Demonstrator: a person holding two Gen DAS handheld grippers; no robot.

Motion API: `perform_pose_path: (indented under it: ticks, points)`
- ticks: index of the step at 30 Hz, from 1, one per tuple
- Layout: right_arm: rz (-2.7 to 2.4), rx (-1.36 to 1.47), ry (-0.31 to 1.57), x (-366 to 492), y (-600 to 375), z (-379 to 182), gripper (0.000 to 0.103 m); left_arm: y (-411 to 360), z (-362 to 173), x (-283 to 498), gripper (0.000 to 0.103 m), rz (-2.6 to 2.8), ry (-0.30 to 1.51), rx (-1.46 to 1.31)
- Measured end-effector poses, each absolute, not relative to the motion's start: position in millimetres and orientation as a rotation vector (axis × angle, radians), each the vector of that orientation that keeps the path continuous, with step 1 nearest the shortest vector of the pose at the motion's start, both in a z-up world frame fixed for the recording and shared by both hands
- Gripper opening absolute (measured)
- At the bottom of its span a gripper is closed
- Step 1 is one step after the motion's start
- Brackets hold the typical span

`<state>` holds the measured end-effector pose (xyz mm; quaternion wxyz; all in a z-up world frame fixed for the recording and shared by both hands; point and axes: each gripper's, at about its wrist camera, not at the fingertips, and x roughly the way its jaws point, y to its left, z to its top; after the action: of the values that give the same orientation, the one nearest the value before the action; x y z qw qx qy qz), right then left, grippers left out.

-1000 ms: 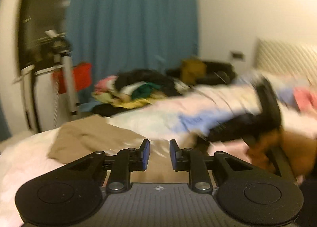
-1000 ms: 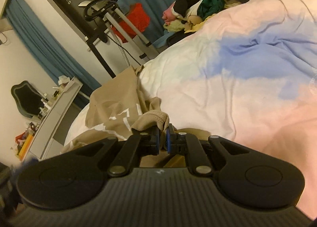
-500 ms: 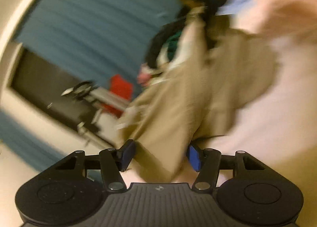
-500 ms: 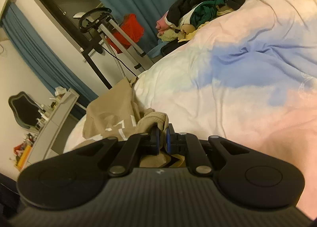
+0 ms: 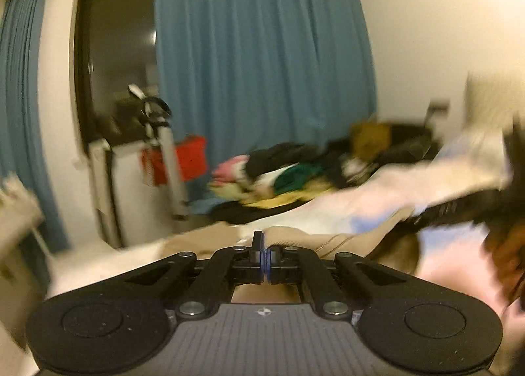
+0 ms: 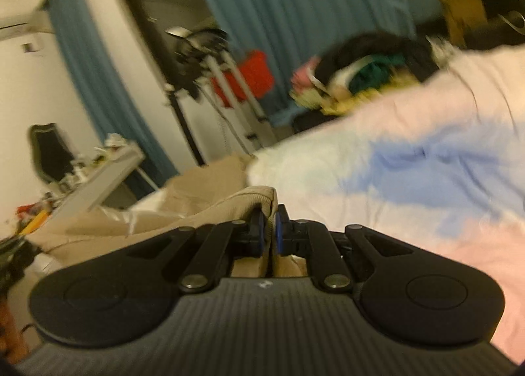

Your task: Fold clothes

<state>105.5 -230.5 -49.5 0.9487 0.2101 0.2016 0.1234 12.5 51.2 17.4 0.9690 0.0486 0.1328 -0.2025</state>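
On the bed (image 6: pixel 410 198), with its pink, white and blue cover, a tan garment (image 6: pixel 210 212) is spread out near the foot end. A bunched edge of it is pinched between the fingers of the right gripper (image 6: pixel 269 234). The left gripper (image 5: pixel 264 253) is pressed tight together; whether any cloth is caught in it cannot be told. The tan garment (image 5: pixel 331 240) is seen just past it. Behind, a pile of clothes (image 5: pixel 282 176) is heaped by the blue curtain (image 5: pixel 262 57).

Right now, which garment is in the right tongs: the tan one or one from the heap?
The tan garment: its ribbed edge is pinched in the right tongs. The mixed-colour heap lies far across the bed, untouched.
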Motion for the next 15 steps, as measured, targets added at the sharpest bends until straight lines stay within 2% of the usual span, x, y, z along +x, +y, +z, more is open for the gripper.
perform_pose_path:
  ticks: [3, 6, 11, 13, 15]
  points:
    - [0.317, 0.394, 0.345, 79, -231, -25, 0.01, 100, 17, 27, 0.001, -0.503, 0.369, -0.115]
    - [0.372, 0.402, 0.352, 74, -230, -25, 0.01, 140, 10, 49, 0.001, -0.565, 0.482, -0.293]
    - [0.386, 0.456, 0.557, 116, -219, -63, 0.01, 141, -20, 128, 0.002, -0.555, 0.714, -0.346]
    - [0.388, 0.515, 0.649, 138, -218, -84, 0.01, 132, -35, 165, 0.005, -0.525, 0.772, -0.339]
    - [0.379, 0.562, 0.712, 153, -217, -103, 0.01, 124, -53, 190, 0.015, -0.48, 0.816, -0.299]
